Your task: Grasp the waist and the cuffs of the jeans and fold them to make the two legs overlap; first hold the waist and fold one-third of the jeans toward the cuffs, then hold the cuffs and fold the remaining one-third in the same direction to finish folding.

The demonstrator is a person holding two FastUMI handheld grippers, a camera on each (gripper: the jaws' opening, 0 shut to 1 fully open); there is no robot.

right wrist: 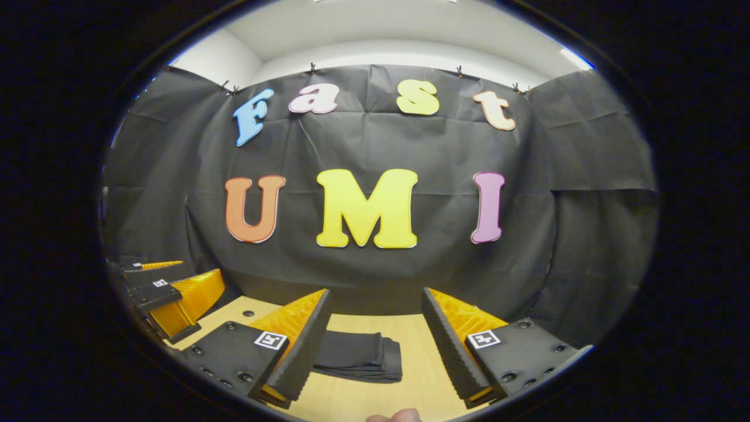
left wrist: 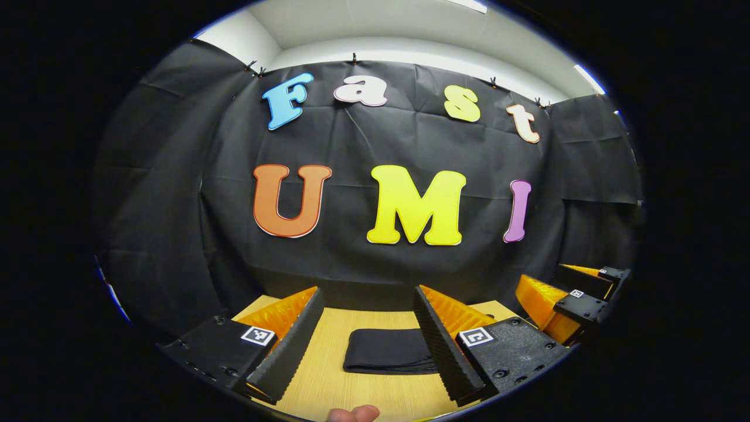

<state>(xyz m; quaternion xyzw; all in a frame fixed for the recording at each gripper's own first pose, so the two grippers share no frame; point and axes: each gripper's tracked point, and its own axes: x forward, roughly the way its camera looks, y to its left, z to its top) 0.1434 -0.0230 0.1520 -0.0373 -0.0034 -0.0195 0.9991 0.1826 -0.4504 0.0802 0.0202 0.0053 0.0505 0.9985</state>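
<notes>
Jeans (left wrist: 389, 350) dark, near-black, folded into a compact flat rectangular bundle, lying flat on the light wood tabletop toward its far side, close to the black cloth wall. In the left gripper view the bundle sits centre, long side running left-right, stacked layer edges visible along the near side and a rounded fold at the left end. In the right gripper view the jeans (right wrist: 358, 356) sit left of centre, layered ends showing at the right, nothing touching them.
</notes>
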